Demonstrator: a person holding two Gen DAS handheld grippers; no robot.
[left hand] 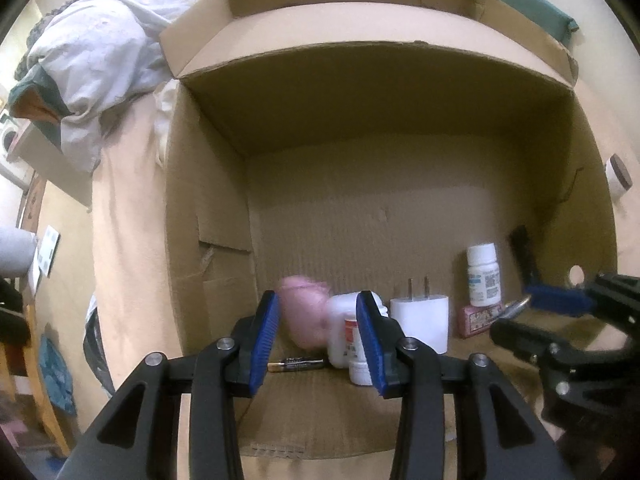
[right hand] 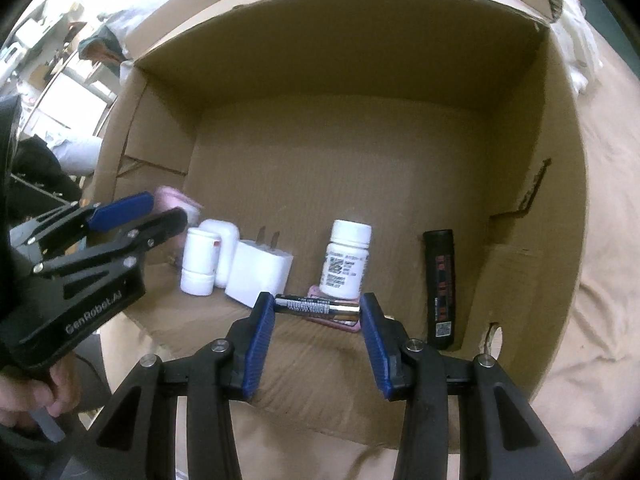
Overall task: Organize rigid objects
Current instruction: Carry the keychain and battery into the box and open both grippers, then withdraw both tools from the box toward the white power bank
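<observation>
Right hand-held gripper [right hand: 318, 312] pinches a black-and-gold cylindrical battery [right hand: 316, 307] endwise inside the brown cardboard box [right hand: 340, 152]
Left hand-held gripper [left hand: 318, 336], marked "GenRobot.AI", gapes empty; a white QR-labelled pill bottle [right hand: 346, 258] stands behind the battery.

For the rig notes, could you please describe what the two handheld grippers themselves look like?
Both match: the left gripper and right gripper have black plastic linkage arms with triangular cut-outs, silver round pivot pins, and ribbed blue pads on the fingers. The left one's side reads "GenRobot.AI" in white. No cables show. A bare hand grips its black handle.
</observation>
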